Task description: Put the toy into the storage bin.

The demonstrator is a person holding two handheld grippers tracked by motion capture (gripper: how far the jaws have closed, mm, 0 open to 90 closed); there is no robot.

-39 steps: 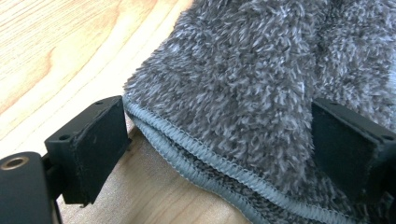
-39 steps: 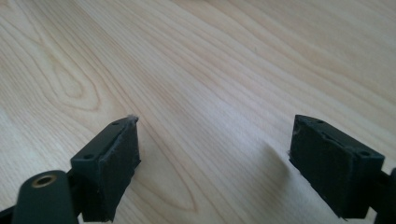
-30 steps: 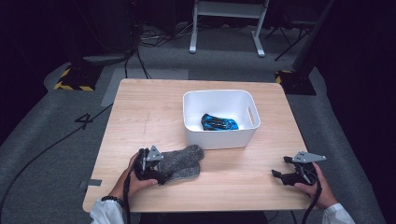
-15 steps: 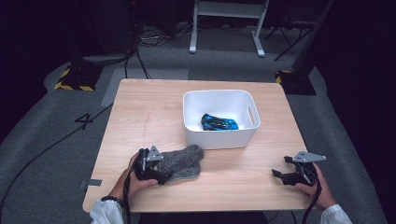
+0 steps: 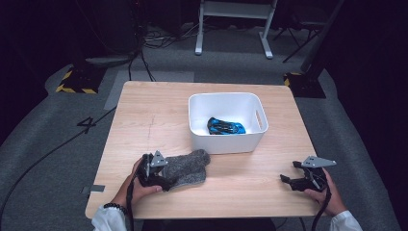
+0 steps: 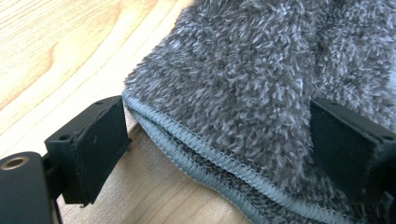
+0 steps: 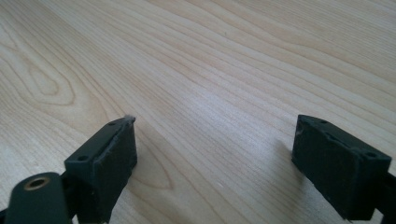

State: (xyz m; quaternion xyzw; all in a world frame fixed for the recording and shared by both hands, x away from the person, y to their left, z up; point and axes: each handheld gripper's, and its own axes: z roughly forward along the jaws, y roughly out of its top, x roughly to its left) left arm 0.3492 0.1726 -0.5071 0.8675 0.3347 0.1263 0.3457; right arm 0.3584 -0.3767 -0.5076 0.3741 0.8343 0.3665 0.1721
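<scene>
Nothing shifting against the earlier high views: cloth, bin and both grippers sitting in the same spots. Meaning no progress this second; probably pausing just ahead of a grasp.

Left gripper lying at the cloth's near-left end, on the near side of the bin. Jaws spread wide in the left gripper view, straddling the grey fuzzy cloth and its stitched hem, not pinching yet. Cloth resting folded on the table, just in front of the bin, apart from its wall.

Right gripper parking near-right of the bin, well apart from the cloth. Jaws gaping, holding nothing, bare wood between them.

Blue toy lying inside the bin.

Guessing next: closing on the hem and lifting toward the bin. Risk: catching one layer only, cloth unfolding.
</scene>
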